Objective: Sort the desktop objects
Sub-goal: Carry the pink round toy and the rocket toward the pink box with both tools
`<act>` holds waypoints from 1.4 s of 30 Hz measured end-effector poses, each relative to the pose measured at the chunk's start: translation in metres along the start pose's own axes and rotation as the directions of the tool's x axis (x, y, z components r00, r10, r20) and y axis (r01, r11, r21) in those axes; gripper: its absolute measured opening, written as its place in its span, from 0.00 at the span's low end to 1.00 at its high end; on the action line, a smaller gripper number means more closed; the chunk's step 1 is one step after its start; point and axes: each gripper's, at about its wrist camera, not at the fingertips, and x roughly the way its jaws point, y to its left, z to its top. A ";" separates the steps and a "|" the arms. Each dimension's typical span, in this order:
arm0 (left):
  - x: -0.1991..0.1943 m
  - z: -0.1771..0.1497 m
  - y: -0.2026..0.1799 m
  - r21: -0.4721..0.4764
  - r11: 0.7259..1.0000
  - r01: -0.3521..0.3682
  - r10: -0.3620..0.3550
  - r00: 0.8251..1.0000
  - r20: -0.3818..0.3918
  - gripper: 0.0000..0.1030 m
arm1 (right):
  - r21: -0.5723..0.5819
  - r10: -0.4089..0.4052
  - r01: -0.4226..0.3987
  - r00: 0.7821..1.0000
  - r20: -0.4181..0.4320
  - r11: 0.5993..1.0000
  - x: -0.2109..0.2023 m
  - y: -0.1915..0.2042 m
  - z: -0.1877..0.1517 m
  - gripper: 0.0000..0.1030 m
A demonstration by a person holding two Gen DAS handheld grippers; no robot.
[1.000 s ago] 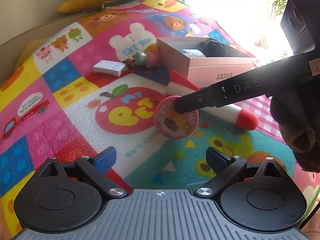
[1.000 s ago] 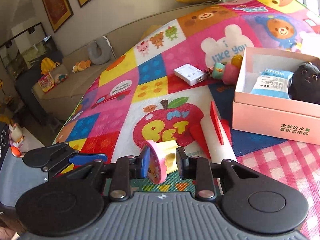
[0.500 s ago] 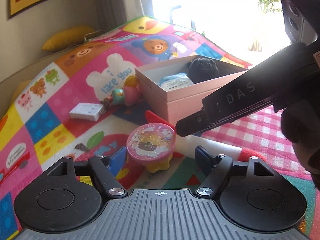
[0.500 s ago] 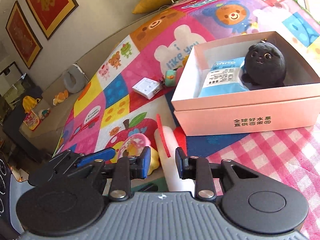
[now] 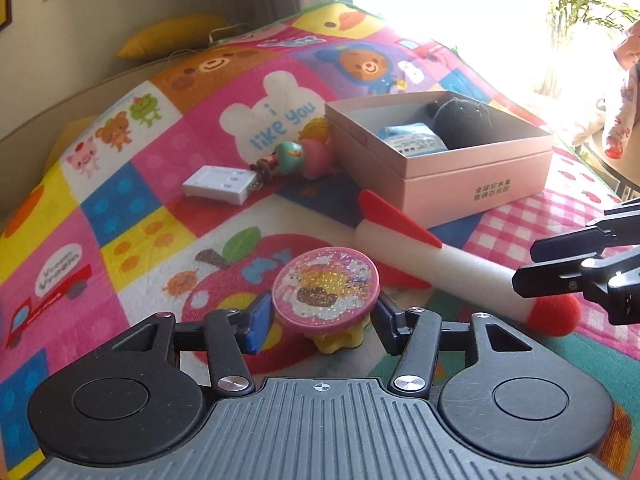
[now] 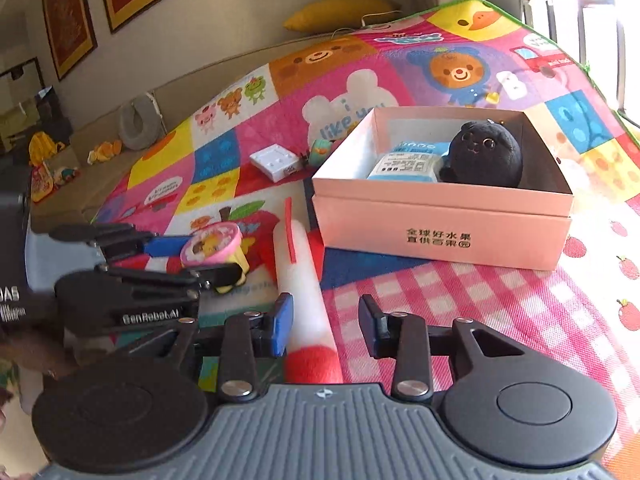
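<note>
**Left tongs around the pink toy, right tongs spread over the foam rocket**

We see a bright patchwork play mat (image 5: 132, 208) carrying everything. Toward its far right edge sits an open pink box (image 6: 440, 224) holding a black plush (image 6: 484, 154) and a blue-and-white packet (image 6: 408, 164). In front of the box lies a white foam rocket (image 5: 452, 264) with red fins and a red nose. A white charger (image 5: 220, 184) and a small figure keychain (image 5: 296, 156) rest near the box's left side. Our left gripper (image 5: 320, 314) holds the round pink toy (image 5: 326, 286) between its blue pads, which sit against the toy's rim. Our right gripper (image 6: 324, 318) is spread wide above the rocket's red nose, gripping nothing.
</note>
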 end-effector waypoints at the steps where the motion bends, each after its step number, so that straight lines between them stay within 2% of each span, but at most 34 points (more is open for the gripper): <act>1: -0.005 -0.002 0.003 -0.001 1.000 0.011 -0.011 1.000 -0.010 0.56 | -0.021 0.000 0.000 1.000 -0.004 1.000 0.000 0.004 -0.003 0.34; 4: -0.015 -0.006 0.009 -0.007 1.000 0.003 -0.004 1.000 -0.012 0.58 | -0.075 0.000 0.001 1.000 0.012 0.997 -0.001 0.018 -0.008 0.34; 6: -0.019 -0.007 0.012 -0.018 1.000 -0.011 0.011 1.000 -0.005 0.58 | -0.143 -0.025 0.031 0.999 0.044 0.989 0.001 0.032 -0.008 0.34; 9: -0.019 -0.009 0.016 -0.050 0.999 -0.019 0.019 1.000 -0.006 0.67 | -0.244 -0.069 0.083 0.995 0.065 0.966 0.013 0.050 -0.005 0.34; 12: -0.022 -0.009 0.019 -0.082 0.997 -0.013 0.013 1.000 0.003 0.78 | -0.309 -0.134 0.140 0.990 0.041 0.941 0.033 0.059 -0.005 0.34; 14: -0.026 -0.007 0.020 -0.090 0.996 -0.011 0.013 1.000 0.018 0.86 | -0.321 -0.158 0.157 0.987 0.023 0.934 0.040 0.059 -0.005 0.31; 16: -0.030 -0.006 0.021 -0.092 0.996 -0.017 0.021 0.999 0.036 0.90 | -0.272 -0.150 0.144 0.989 -0.001 0.951 0.038 0.054 -0.001 0.28; 17: -0.033 -0.004 0.022 -0.094 0.995 -0.019 0.023 0.999 0.045 0.92 | -0.229 -0.118 0.110 0.993 -0.022 0.967 0.034 0.050 0.001 0.28; 20: -0.038 -0.003 0.022 -0.101 0.995 -0.007 0.013 0.998 0.059 0.92 | -0.026 0.048 -0.051 0.995 -0.082 0.998 0.015 0.033 0.008 0.28; 22: -0.040 -0.005 0.019 -0.100 0.995 0.001 0.005 0.998 0.062 0.92 | 0.103 0.147 -0.136 0.984 -0.100 0.985 0.003 0.019 0.007 0.28; 24: -0.041 -0.008 0.015 -0.097 0.995 0.013 -0.008 0.998 0.059 0.93 | 0.223 0.231 -0.202 0.966 -0.114 0.954 -0.005 0.005 0.001 0.28; 27: -0.043 -0.011 0.009 -0.096 0.995 0.023 -0.018 0.999 0.051 0.93 | 0.341 0.281 -0.229 0.953 -0.113 0.912 -0.011 -0.018 -0.016 0.28; 29: -0.043 -0.013 0.005 -0.090 0.996 0.024 -0.020 0.999 0.046 0.94 | 0.372 0.230 -0.174 0.967 -0.113 0.912 -0.015 -0.029 -0.025 0.29; 31: -0.044 -0.014 0.003 -0.090 0.996 0.021 -0.017 0.999 0.040 0.94 | 0.378 0.185 -0.135 0.978 -0.100 0.916 -0.021 -0.036 -0.032 0.44; 36: -0.044 -0.015 0.000 -0.094 0.995 0.012 -0.009 1.000 0.030 0.94 | 0.257 0.013 -0.001 0.999 -0.045 0.966 -0.041 -0.031 -0.032 0.48; 38: -0.045 -0.015 -0.002 -0.090 0.996 0.008 -0.006 1.000 0.025 0.95 | 0.209 -0.024 0.030 0.999 -0.031 0.978 -0.045 -0.027 -0.032 0.54; 40: -0.045 -0.016 -0.003 -0.088 0.996 0.004 -0.002 1.000 0.021 0.95 | 0.187 -0.038 0.040 0.999 -0.014 0.981 -0.048 -0.023 -0.031 0.65; 42: -0.045 -0.017 -0.003 -0.088 0.996 0.000 0.001 1.000 0.015 0.97 | 0.186 -0.032 0.031 0.999 0.003 0.982 -0.050 -0.023 -0.029 0.67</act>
